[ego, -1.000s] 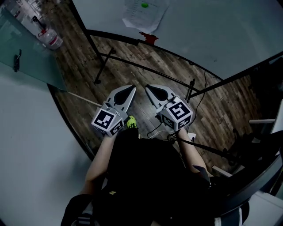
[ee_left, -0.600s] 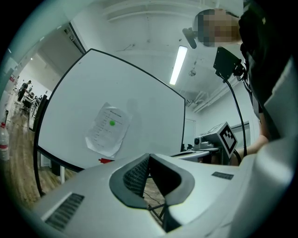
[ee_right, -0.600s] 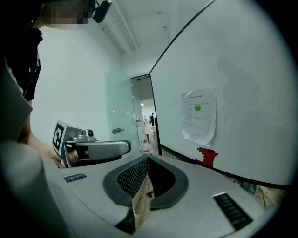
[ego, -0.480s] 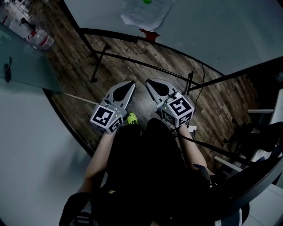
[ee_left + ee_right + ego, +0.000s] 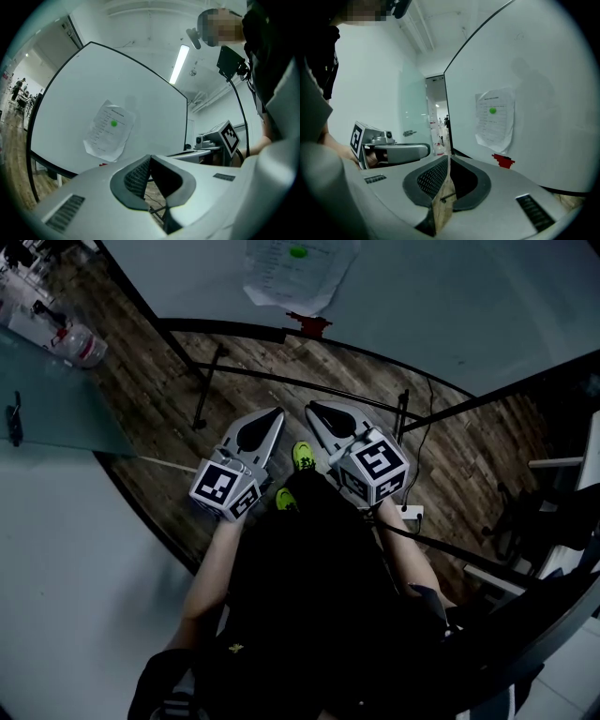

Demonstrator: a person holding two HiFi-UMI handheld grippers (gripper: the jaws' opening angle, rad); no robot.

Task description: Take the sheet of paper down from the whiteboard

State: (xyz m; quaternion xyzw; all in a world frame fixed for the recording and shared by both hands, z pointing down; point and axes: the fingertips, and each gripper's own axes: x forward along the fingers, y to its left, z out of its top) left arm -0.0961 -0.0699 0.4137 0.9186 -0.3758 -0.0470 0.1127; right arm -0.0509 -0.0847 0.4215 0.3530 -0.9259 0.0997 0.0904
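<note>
A creased printed sheet of paper (image 5: 298,273) hangs on the whiteboard (image 5: 450,296) under a green round magnet (image 5: 298,252). Both grippers point at the board side by side, well short of it. The left gripper (image 5: 277,413) is shut and empty; from its own view the paper (image 5: 108,131) lies ahead to the left, beyond the gripper's tips (image 5: 150,157). The right gripper (image 5: 311,409) is just opening, a thin slit showing between its jaws (image 5: 448,159), with nothing in it. From there the paper (image 5: 493,119) sits ahead to the right.
A red piece (image 5: 307,324) sits at the board's lower edge under the paper. The board's black stand legs (image 5: 281,381) cross the wooden floor. A glass partition (image 5: 47,390) is at the left. Cables and a socket strip (image 5: 412,512) lie at the right.
Both grippers have moved forward toward the whiteboard together. The person's green shoe has stepped ahead between them. The right jaws have parted slightly.
</note>
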